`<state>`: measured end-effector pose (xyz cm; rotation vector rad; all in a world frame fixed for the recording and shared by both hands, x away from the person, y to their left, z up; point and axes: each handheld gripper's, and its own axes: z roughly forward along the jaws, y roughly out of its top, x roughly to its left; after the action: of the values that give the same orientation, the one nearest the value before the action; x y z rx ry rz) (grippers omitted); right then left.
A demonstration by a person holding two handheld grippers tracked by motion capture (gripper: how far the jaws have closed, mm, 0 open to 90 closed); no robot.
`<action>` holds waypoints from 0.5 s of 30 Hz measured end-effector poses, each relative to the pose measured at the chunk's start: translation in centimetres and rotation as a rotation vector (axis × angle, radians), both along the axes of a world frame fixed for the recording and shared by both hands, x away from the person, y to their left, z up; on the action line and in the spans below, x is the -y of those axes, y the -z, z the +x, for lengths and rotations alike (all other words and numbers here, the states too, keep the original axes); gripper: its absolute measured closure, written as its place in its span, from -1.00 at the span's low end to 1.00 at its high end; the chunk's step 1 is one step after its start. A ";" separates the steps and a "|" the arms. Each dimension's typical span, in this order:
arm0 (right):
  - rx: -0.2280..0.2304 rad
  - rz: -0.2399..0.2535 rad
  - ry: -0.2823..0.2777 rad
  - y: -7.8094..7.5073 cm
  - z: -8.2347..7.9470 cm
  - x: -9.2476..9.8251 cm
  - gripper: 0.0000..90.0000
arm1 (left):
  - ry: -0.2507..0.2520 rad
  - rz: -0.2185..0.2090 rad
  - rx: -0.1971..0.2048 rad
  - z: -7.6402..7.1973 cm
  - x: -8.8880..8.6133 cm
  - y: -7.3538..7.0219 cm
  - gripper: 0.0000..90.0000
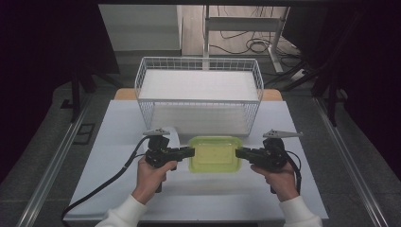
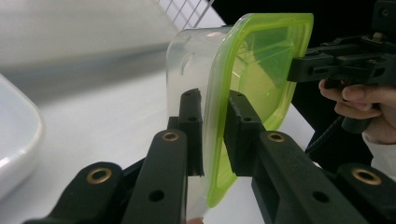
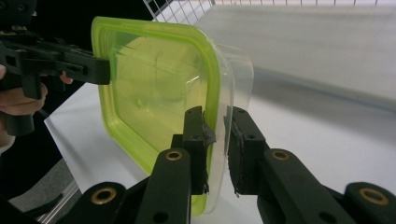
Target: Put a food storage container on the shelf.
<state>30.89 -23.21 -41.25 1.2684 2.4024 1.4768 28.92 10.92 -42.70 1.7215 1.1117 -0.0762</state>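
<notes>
— Grippers first: how did the two black claws stand?

— Both were clenched on one thing. The left gripper [image 1: 193, 152] pinched the left rim of the clear plastic rectangular container with the lime-green lid [image 1: 215, 154], and the right gripper [image 1: 238, 152] pinched its right rim. Each pair of jaws stood only a narrow slot apart, with the rim between the pads.

— And where was that container?

— Low in the middle of the high view, between the two hands, over the white tabletop [image 1: 108, 156] and just below the white wire basket [image 1: 198, 94].

— Counts?

— Two grippers, two hands, one container with one lid, one wire basket.

— Did the views differ?

— Yes. In the left gripper view the left gripper [image 2: 214, 126] bit the green lid edge, and the container [image 2: 261, 70] stood on edge in the frame with its clear body at the left; the right gripper [image 2: 293, 69] reached in from the upper right, and a white rounded object [image 2: 16, 135] lay at the left edge. In the right gripper view the right gripper [image 3: 218, 140] held the rim, the container [image 3: 154, 88] showed its lid face, and the left gripper [image 3: 106, 70] came in from the upper left.
</notes>
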 end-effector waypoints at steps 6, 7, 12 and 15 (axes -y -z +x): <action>0.057 0.015 -0.011 -1.8 0.1 -1.1 0.73 | -0.007 0.002 0.050 0.1 -1.3 -2.0 0.75; 0.067 0.016 -0.015 -2.2 0.1 -1.3 0.72 | -0.010 -0.002 0.052 0.1 -1.5 -2.2 0.75; 0.113 0.020 -0.038 -3.7 0.4 -2.2 0.72 | -0.022 0.012 0.087 0.1 -2.3 -3.5 0.76; 0.129 0.017 -0.045 -4.4 0.7 -2.7 0.72 | -0.028 0.013 0.104 0.1 -2.6 -4.2 0.76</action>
<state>31.57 -20.54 -36.84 1.0929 2.3559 1.5428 29.06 13.56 -38.50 1.7011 1.0615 0.0375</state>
